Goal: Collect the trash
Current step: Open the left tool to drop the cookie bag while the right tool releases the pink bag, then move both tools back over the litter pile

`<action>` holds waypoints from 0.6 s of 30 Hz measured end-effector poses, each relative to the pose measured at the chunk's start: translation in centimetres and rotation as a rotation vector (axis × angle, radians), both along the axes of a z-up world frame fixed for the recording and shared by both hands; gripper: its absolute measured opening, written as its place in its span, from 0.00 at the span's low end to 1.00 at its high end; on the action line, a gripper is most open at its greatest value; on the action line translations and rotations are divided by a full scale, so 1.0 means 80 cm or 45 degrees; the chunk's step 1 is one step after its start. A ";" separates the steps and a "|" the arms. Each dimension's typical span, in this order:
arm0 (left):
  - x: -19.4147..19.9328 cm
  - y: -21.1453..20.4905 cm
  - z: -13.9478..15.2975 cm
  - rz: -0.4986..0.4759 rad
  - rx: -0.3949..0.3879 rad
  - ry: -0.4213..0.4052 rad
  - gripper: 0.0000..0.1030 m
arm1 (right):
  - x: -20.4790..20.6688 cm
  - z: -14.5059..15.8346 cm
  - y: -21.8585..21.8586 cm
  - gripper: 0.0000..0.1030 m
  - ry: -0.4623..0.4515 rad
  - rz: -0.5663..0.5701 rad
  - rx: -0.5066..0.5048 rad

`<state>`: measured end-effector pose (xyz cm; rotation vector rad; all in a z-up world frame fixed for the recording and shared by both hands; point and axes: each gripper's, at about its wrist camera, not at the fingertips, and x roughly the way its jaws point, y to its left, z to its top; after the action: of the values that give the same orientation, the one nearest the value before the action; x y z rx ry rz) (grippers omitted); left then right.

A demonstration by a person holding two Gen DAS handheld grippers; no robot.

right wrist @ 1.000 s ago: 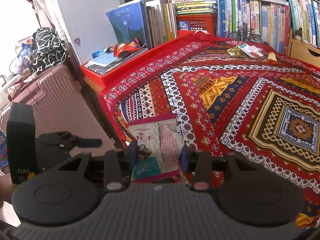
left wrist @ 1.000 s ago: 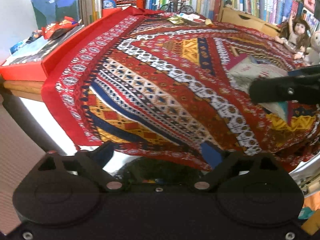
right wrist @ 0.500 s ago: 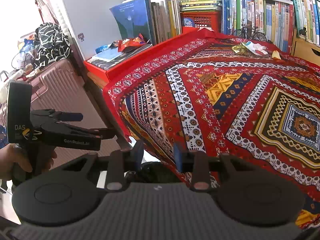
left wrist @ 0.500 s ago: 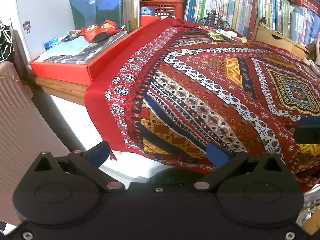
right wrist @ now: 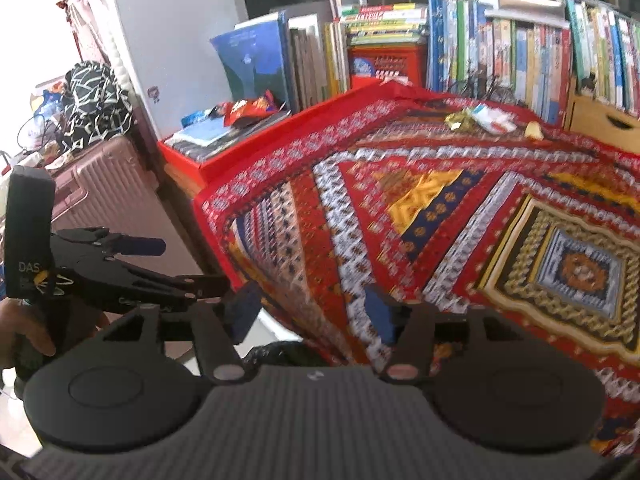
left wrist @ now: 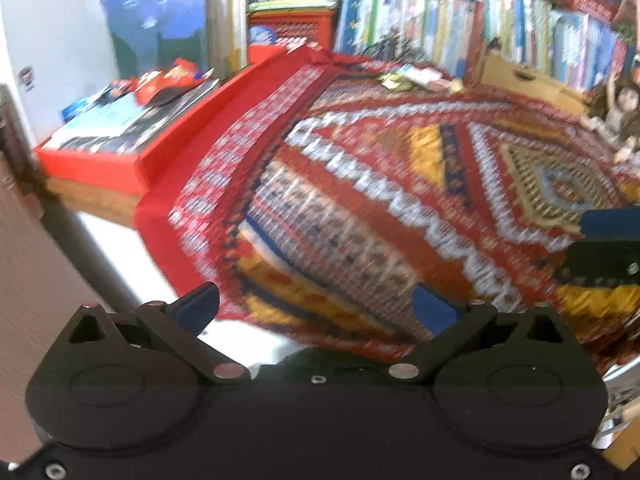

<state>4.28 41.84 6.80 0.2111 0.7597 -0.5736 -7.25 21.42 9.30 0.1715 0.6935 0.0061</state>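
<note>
A red snack wrapper (right wrist: 248,110) (left wrist: 168,80) lies on the magazines at the table's left. Gold and white wrappers (right wrist: 480,118) (left wrist: 412,78) and a small yellow scrap (right wrist: 534,130) sit at the far edge of the patterned tablecloth (right wrist: 440,220). My right gripper (right wrist: 312,312) is open and empty over the cloth's near corner. A dark bag (right wrist: 280,354) shows just below it. My left gripper (left wrist: 316,308) (right wrist: 196,264) is open wide and empty, held by a hand (right wrist: 24,336) to the left of the table. The right gripper (left wrist: 576,240) shows at the left view's right edge.
A red box (right wrist: 200,160) of magazines sits on the table's left side. Rows of books (right wrist: 500,48) and a wooden box (right wrist: 600,120) line the back, and a doll (left wrist: 616,112) sits at the far right. A pink suitcase (right wrist: 104,184) stands left of the table.
One second ago my right gripper held a snack packet. The packet has gone from its fingers, which now stand wider apart. Both views have swung, and the left one is blurred.
</note>
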 end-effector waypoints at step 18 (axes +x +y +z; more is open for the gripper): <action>0.126 -0.204 0.149 -0.064 -0.298 -0.193 1.00 | 0.080 0.114 -0.194 1.00 -0.307 -0.185 -0.083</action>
<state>14.35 25.54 18.73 0.0562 0.5365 -0.6807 -0.85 5.90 18.38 0.1553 0.4391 -0.1327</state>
